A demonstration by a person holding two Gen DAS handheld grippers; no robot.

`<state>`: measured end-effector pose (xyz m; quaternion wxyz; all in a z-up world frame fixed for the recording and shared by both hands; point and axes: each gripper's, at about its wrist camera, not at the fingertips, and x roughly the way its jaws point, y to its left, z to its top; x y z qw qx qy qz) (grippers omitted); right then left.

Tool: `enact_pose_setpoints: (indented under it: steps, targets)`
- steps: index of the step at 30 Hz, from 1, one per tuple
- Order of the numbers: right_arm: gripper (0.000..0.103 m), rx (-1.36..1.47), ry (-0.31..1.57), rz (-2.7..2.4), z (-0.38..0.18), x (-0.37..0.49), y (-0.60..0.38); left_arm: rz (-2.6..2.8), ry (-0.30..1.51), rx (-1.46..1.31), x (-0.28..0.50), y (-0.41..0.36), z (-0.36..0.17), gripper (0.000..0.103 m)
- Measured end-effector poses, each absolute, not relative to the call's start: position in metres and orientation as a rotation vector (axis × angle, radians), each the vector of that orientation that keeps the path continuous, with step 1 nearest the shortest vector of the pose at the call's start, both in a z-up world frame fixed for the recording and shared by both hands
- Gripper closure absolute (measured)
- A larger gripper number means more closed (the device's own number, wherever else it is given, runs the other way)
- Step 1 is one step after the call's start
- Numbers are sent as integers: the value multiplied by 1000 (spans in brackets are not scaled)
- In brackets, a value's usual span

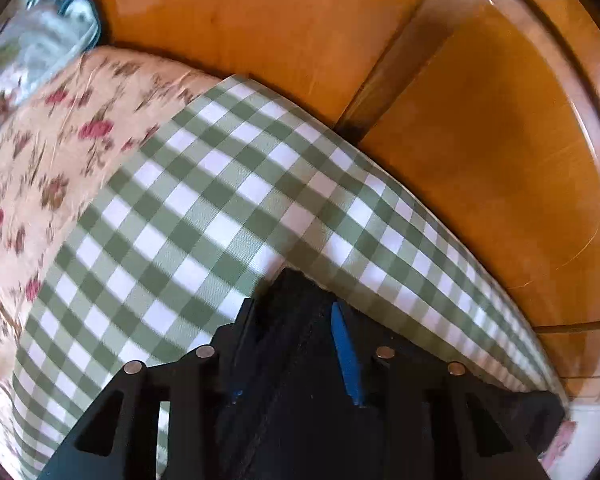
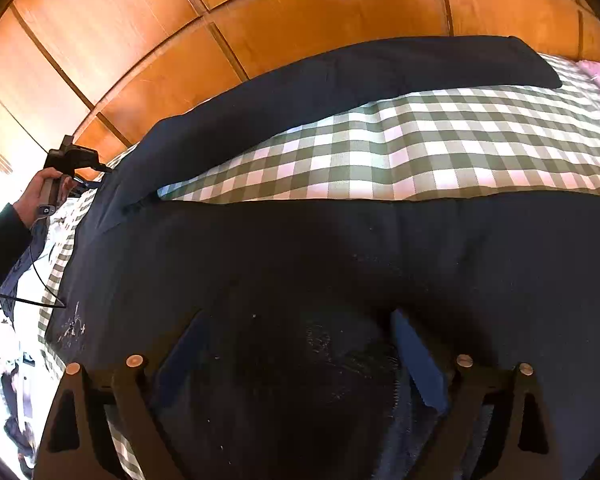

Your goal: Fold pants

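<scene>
Dark pants (image 2: 300, 264) lie spread across a checked bed cover (image 2: 440, 152). The left gripper (image 1: 300, 320) pinches a corner of the dark fabric in narrow jaws. The right gripper (image 2: 296, 356) hovers wide open, holding nothing. Best to lift the fabric evenly, keeping edges aligned.

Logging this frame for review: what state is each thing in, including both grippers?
pants: dark, spread on the bed, legs apart, not yet folded.
left gripper: shut on pants, dark fabric pinched between its fingers.
right gripper: open, jaws wide over the pants.
checked cloth: spread flat under the pants.
floral sheet: lying beside the checked cloth.
</scene>
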<state>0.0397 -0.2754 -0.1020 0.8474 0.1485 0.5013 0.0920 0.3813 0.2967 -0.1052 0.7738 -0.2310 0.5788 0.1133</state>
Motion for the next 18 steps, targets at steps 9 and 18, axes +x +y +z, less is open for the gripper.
enact_pose_setpoints:
  steps: [9,18]
  targets:
    - [8,298,1059,189,-102,40,-275,88,993,-373,322,265,-25,99]
    - [9,285,1070,177,-100,41,-270,-184,710,-474,160,247,79,99]
